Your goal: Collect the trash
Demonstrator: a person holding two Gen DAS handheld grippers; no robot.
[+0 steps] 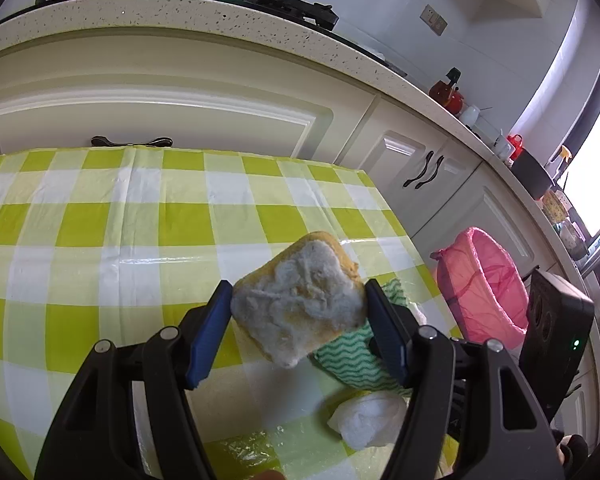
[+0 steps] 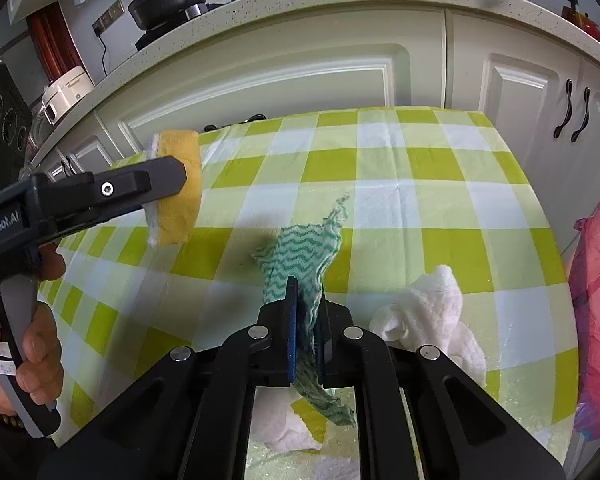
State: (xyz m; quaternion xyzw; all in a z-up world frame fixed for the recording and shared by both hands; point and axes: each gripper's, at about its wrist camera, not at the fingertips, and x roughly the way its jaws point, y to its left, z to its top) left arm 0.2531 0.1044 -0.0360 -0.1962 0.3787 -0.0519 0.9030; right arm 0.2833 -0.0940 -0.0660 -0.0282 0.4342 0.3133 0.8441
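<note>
Left gripper [image 1: 298,316] had its jaws clamped on the sponge [image 1: 300,300], one blue pad on each side, and the sponge hung clear above the bench [image 1: 100,220]. Right gripper [image 2: 306,320] had its jaws pressed together on the cloth [image 2: 300,248], the green wavy fabric pinched between the pads, one end rising ahead of them and the other trailing down beneath.

Outward from there: a white tissue [image 2: 432,312] lay crumpled just right of the cloth, near the bench's right edge. A second white wad [image 2: 284,428] sat below the right gripper, by the near edge. The checked top beyond the cloth was open all the way to the far edge, which met the cabinets [image 2: 300,72].

The left wrist view showed the pink bin [image 1: 484,292] standing off the bench's right side, its mouth open and lined with a pink bag; the right wrist view caught only a strip of that pink bag at its right border. The right wrist view alone showed a hand [image 2: 32,340] around the left gripper's handle, and the sponge's yellow side. The left wrist view showed its worn whitish face.

Count: one sponge, one cloth, two white wads, one bin.
</note>
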